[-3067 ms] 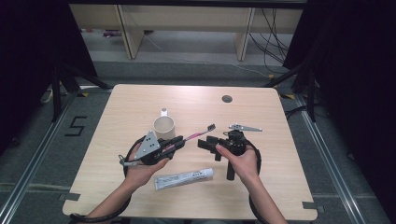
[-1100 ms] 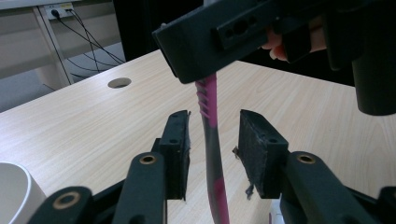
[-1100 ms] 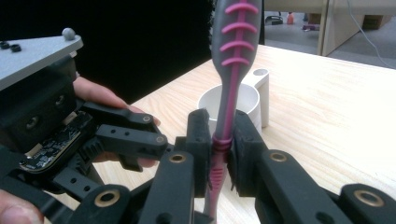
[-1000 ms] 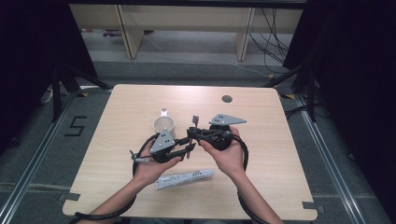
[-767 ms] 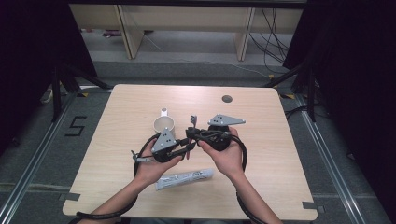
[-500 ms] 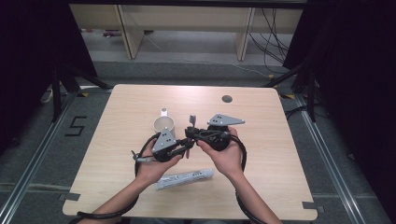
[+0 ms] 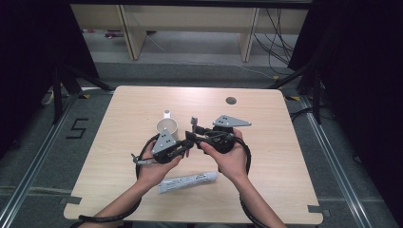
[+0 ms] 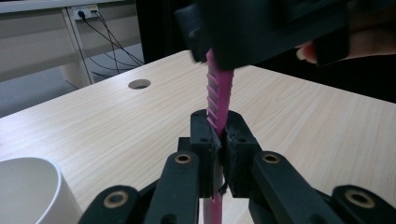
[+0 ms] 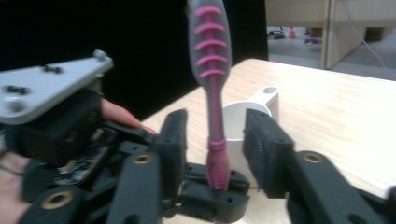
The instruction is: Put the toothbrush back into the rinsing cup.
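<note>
The left tool (image 8: 218,140) was clenched on the pink-and-grey plastic toothbrush (image 9: 212,70), held upright above the bench (image 7: 285,142). The right tool (image 9: 212,149), its jaws just opening, stood released around it. Handover looked done; the white cup (image 7: 166,127) likely awaited it.

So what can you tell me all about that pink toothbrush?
The toothbrush is pink and grey plastic, with pink ribs across a grey grip. It stands nearly upright above the table, bristle head on top in the high view. The left gripper is shut on its handle. The right gripper has just been opening; its jaws stand either side, not touching.
</note>
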A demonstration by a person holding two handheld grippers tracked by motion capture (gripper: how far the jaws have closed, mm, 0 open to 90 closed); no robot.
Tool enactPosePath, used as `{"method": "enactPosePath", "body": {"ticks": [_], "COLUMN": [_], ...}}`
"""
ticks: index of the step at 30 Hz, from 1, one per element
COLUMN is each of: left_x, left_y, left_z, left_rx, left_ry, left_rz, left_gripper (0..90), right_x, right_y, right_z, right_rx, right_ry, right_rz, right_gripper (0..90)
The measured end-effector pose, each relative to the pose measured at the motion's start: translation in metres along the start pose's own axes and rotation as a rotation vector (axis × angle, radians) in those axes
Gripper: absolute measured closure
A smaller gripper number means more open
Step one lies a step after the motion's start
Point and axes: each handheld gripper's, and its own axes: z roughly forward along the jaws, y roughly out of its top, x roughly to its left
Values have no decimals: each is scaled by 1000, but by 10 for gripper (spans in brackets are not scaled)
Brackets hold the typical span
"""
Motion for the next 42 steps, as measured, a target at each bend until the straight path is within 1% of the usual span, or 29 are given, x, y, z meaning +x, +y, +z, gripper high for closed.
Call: {"method": "enactPosePath", "body": {"ticks": [1,2,3,5,7,8,12,13,14,17,18,19,20,21,23,25,26,27,28,29,30,32,33,34,36,37,38,41,42], "left_x": [1,3,4,6,8,9,14,16,17,21,23,25,26,26,29,32,34,35,35,36,38,39,40,41,44,45,46,52,52], "left_y": [0,-1,0,0,0,0,0,0,0,2,3,3,5,5,7,9,11,12,12,13,15,16,17,18,20,22,23,29,29], "left_z": [0,-1,-2,-4,-6,-6,-11,-13,-14,-17,-17,-18,-19,-19,-21,-22,-23,-23,-23,-24,-25,-26,-26,-27,-27,-28,-28,-28,-28], "left_rx": [0,-12,-7,-6,-8,-15,-32,-34,-40,-51,-54,-62,-63,-63,-69,-76,-83,-84,-84,-87,-95,-97,-99,-100,-110,-108,-110,-115,-115], "left_ry": [4,4,9,15,20,22,39,40,45,52,55,53,60,60,66,72,78,80,80,82,87,91,91,93,94,100,107,119,119], "left_rz": [-3,-8,-6,-5,-5,-7,3,3,-1,-4,-3,-3,-8,-8,-10,-11,-16,-17,-17,-16,-17,-18,-15,-15,-17,-21,-21,-18,-18], "left_gripper": [838,838,838,838,838,837,838,838,837,838,838,838,838,838,838,838,838,838,838,838,838,838,838,838,838,838,838,838,838], "right_x": [1,1,3,1,1,-1,-7,-8,-11,-19,-23,-29,-32,-32,-37,-41,-46,-48,-48,-47,-51,-53,-53,-56,-57,-58,-60,-61,-61], "right_y": [0,1,1,0,-1,-3,-9,-11,-13,-21,-24,-31,-34,-34,-40,-44,-48,-50,-50,-53,-58,-60,-64,-66,-71,-73,-75,-82,-82], "right_z": [-1,-3,-5,-8,-12,-18,-25,-28,-31,-40,-44,-51,-53,-53,-59,-62,-67,-68,-68,-69,-70,-70,-70,-70,-69,-70,-70,-70,-70], "right_rx": [2,-9,-4,-19,-17,-19,-15,0,-1,-11,-9,-9,-11,-11,-17,-30,-20,-24,-24,-21,-17,-22,-20,-21,-28,-27,-41,-58,-58], "right_ry": [3,0,0,13,7,-9,-3,-9,-14,-16,-34,-53,-62,-62,-64,-79,-115,-123,-123,-138,-167,-174,-183,-196,-212,-242,-247,-277,-277], "right_rz": [-6,-32,-18,-33,-38,-57,-64,-55,-61,-41,-54,-18,-19,-19,8,2,-13,-22,-22,9,-8,-23,4,-28,-1,-14,-22,16,16], "right_gripper": [532,513,492,455,430,415,411,417,422,423,422,422,421,421,422,423,423,423,423,422,422,422,421,416,399,394,390,387,387]}}
